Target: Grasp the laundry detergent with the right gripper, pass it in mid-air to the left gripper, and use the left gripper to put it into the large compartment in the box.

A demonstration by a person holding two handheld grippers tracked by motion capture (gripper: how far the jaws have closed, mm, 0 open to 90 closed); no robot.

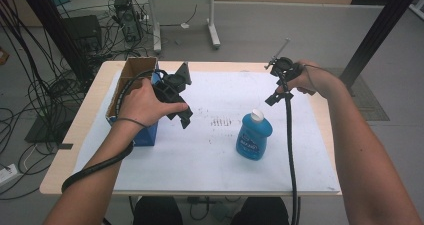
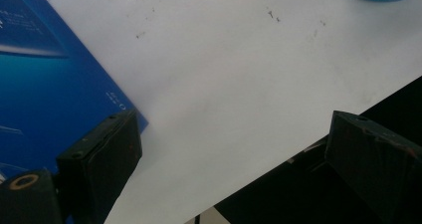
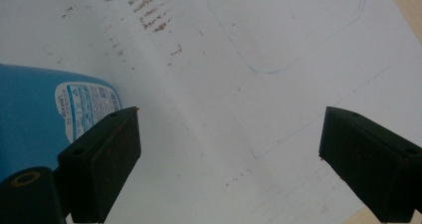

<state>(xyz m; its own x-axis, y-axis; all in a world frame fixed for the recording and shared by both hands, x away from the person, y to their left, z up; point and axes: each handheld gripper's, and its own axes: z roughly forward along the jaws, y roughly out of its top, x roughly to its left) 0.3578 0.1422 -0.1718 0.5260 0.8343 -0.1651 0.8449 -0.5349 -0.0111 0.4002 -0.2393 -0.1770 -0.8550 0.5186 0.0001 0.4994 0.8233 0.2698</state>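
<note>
A white sheet [image 1: 210, 150] covers the table to give a plain work surface; an open blue cardboard box [image 1: 131, 92] sits at its left edge, ready to receive. The blue bottle [image 1: 254, 135] stands mid-sheet. The left gripper [image 1: 186, 97] and right gripper [image 1: 280, 92] hover spread wide, grasping nothing

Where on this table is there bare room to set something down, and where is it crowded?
Free: the white sheet in front of the blue bottle, the stretch between bottle and blue box, and the far right part. Crowded: the left edge, where the box stands under the left hand-held gripper.
</note>
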